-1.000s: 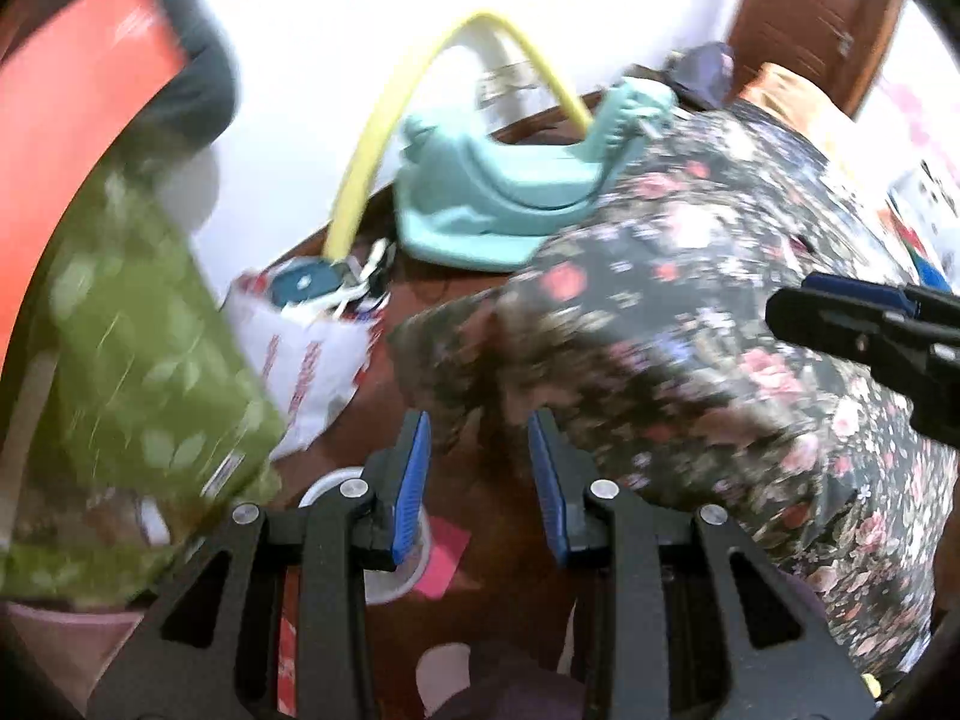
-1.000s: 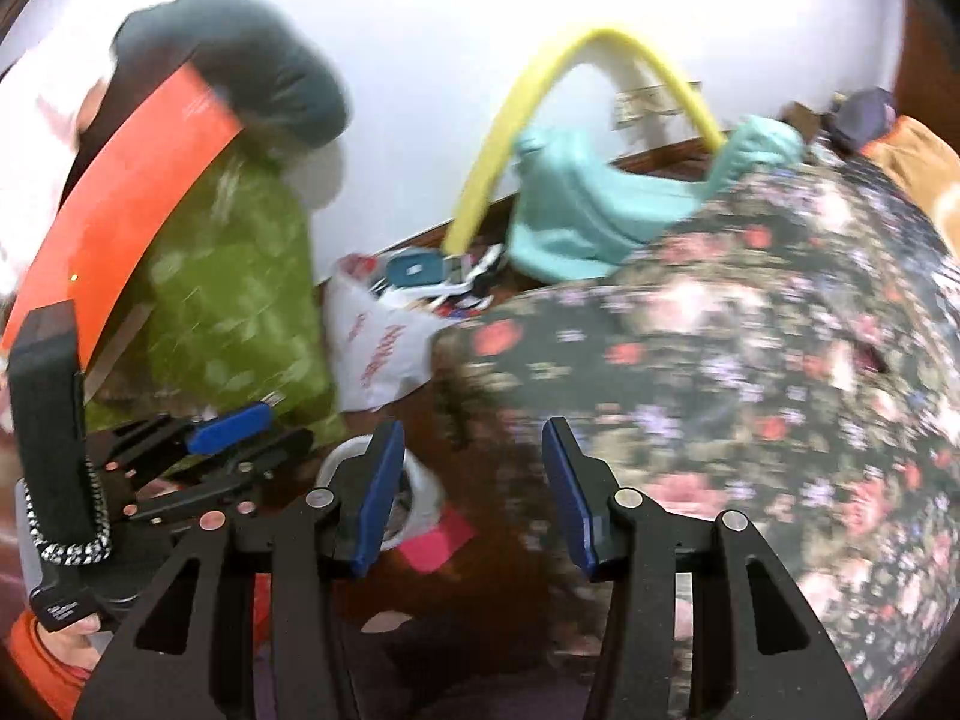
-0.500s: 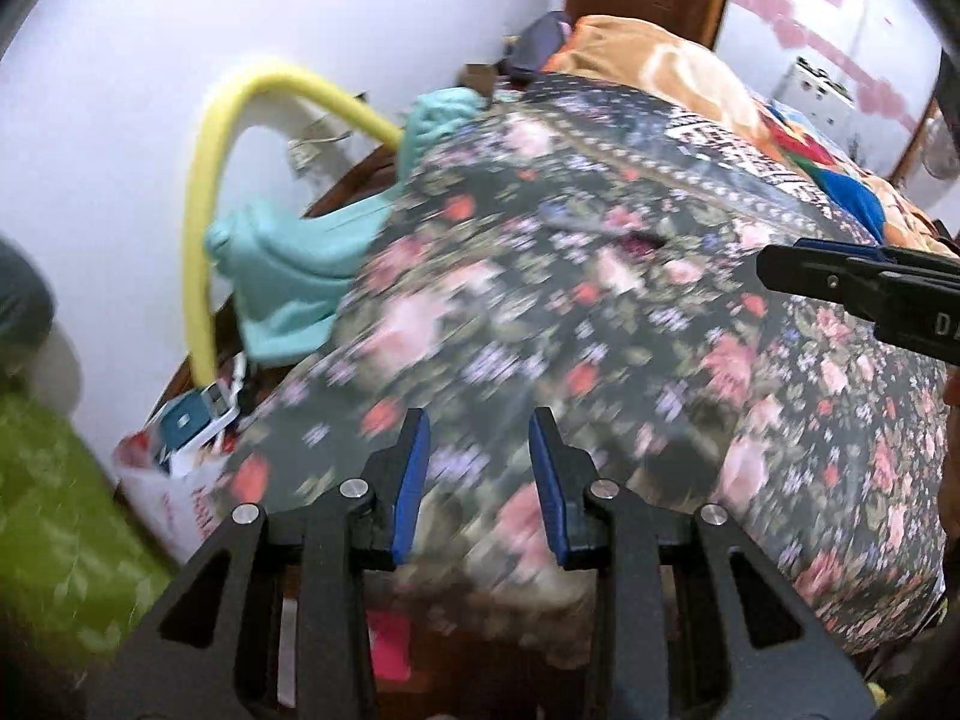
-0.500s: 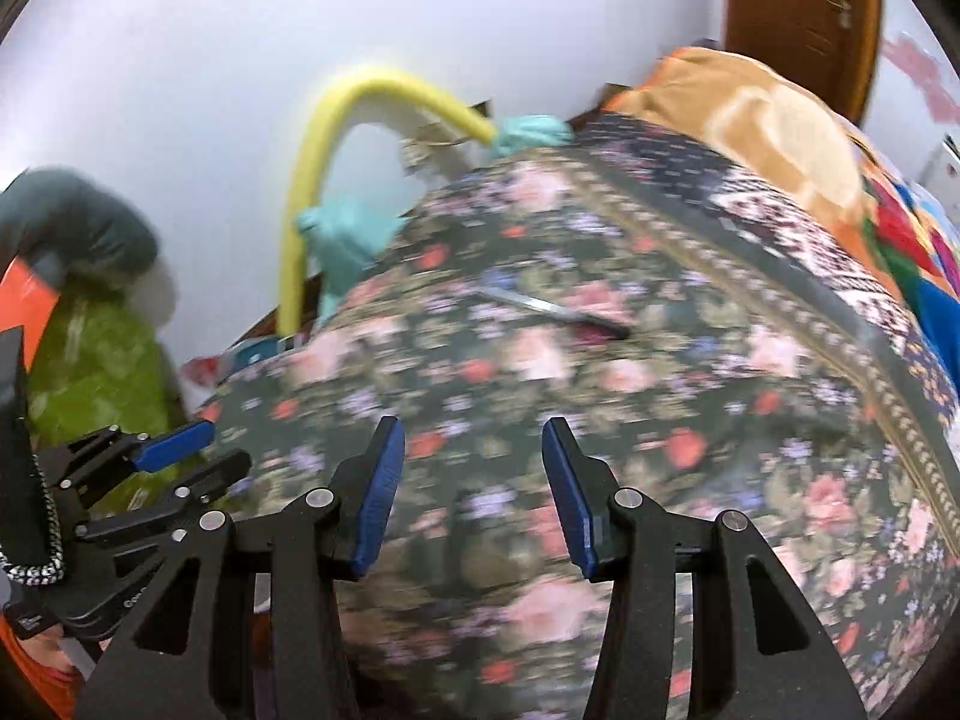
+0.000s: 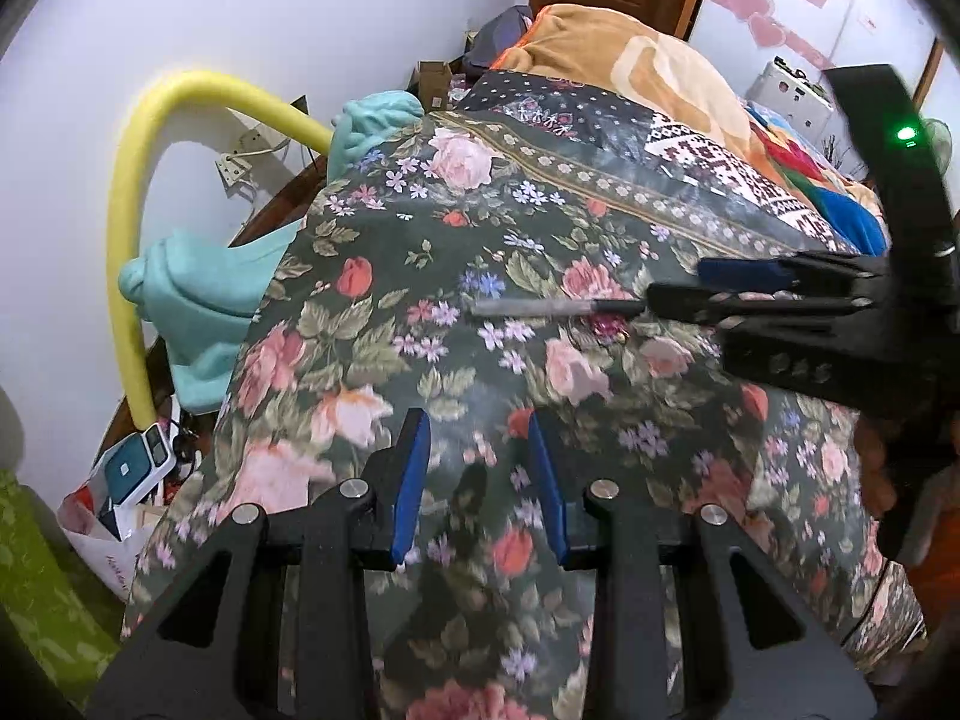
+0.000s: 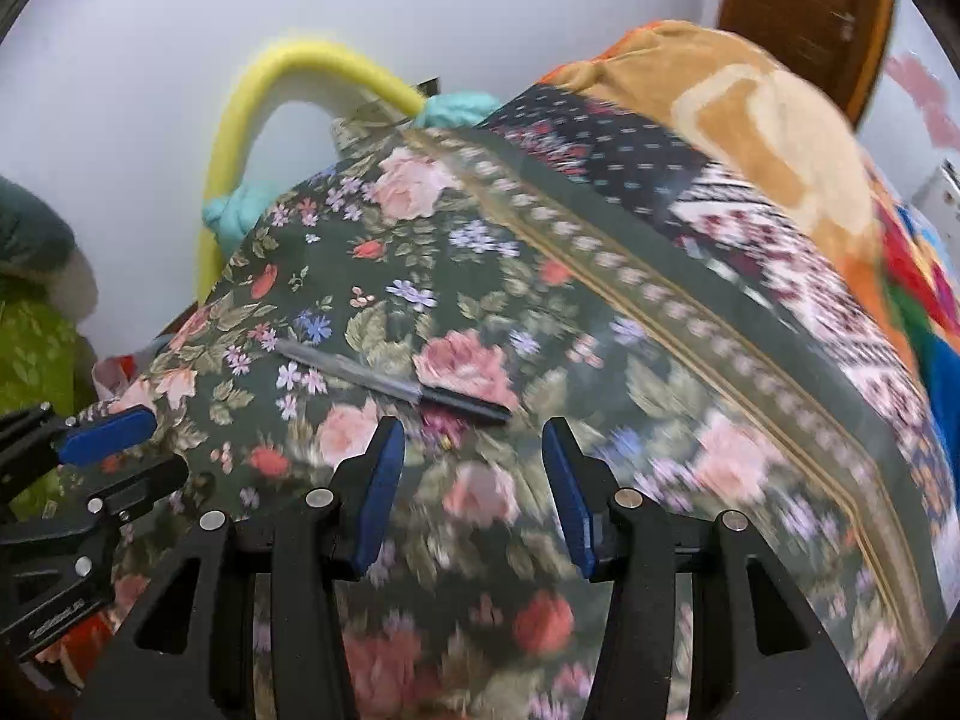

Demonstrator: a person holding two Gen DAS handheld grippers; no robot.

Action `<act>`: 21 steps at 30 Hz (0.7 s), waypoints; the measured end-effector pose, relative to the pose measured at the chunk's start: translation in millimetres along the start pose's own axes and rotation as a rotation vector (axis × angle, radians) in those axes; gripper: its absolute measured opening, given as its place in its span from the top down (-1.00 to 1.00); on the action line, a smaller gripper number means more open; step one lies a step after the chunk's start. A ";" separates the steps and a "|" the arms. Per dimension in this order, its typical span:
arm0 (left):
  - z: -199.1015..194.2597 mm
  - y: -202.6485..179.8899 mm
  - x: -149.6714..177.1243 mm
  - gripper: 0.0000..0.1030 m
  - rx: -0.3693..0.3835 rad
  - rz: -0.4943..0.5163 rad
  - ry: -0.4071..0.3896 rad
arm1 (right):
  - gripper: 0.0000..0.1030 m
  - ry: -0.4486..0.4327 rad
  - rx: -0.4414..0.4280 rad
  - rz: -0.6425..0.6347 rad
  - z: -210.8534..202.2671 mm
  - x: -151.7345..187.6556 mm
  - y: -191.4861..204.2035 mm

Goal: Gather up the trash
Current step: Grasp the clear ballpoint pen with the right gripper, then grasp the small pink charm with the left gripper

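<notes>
Looks like the reach-in step: both jaws apart and empty, right gripper [image 6: 471,483] just short of the knife [image 6: 390,381] lying flat on the floral blanket [image 6: 540,312], left gripper [image 5: 478,480] further back, so next probably straddling the black handle.

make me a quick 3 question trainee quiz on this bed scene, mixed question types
1. True or false: the knife lies flat on the flowered bedspread.
2. Which gripper is nearer the knife's black handle? A) left gripper B) right gripper
3. Fill in: the foam tube arching beside the bed is ____.

Key: 1 true. 2 B; the handle sits just ahead of its open fingers. 3 yellow.
</notes>
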State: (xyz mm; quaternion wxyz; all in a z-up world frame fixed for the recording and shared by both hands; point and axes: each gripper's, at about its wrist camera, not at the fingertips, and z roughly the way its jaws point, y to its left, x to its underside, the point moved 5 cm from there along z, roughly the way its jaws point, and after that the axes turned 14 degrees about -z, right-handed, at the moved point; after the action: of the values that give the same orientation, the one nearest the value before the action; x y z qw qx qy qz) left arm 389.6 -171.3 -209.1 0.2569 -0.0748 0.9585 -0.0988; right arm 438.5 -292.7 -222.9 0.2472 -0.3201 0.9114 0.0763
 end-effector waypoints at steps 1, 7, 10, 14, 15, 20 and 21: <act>2.4 1.5 -1.5 0.30 0.000 -0.005 0.004 | 0.14 0.004 -0.020 -0.017 6.1 -2.6 2.8; 21.2 10.7 -6.8 -0.01 -0.005 -0.041 0.032 | 0.14 0.046 -0.054 -0.094 42.2 -10.4 13.9; 26.0 11.9 -5.8 -0.01 -0.011 -0.033 0.038 | 0.15 0.031 -0.078 -0.054 48.4 -11.4 7.9; 27.0 7.9 -4.3 -0.01 -0.007 -0.015 0.039 | 0.77 0.013 -0.162 -0.013 48.9 -10.2 5.6; 27.4 6.4 -4.2 -0.01 -0.003 -0.014 0.042 | 0.82 0.019 -0.181 0.002 48.9 -8.4 5.2; 27.7 -6.2 -5.2 -0.01 0.045 -0.029 0.062 | 0.82 -0.039 -0.172 0.051 25.9 -0.1 -1.9; 27.6 -8.7 -5.3 -0.01 0.054 -0.030 0.066 | 0.82 -0.058 -0.164 0.075 19.2 0.5 -9.5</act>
State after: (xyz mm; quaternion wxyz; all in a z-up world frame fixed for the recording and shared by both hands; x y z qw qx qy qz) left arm 409.0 -182.8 -228.0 0.2256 -0.0788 0.9622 -0.1307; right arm 451.8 -294.8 -239.6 0.2432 -0.3028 0.9059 0.1691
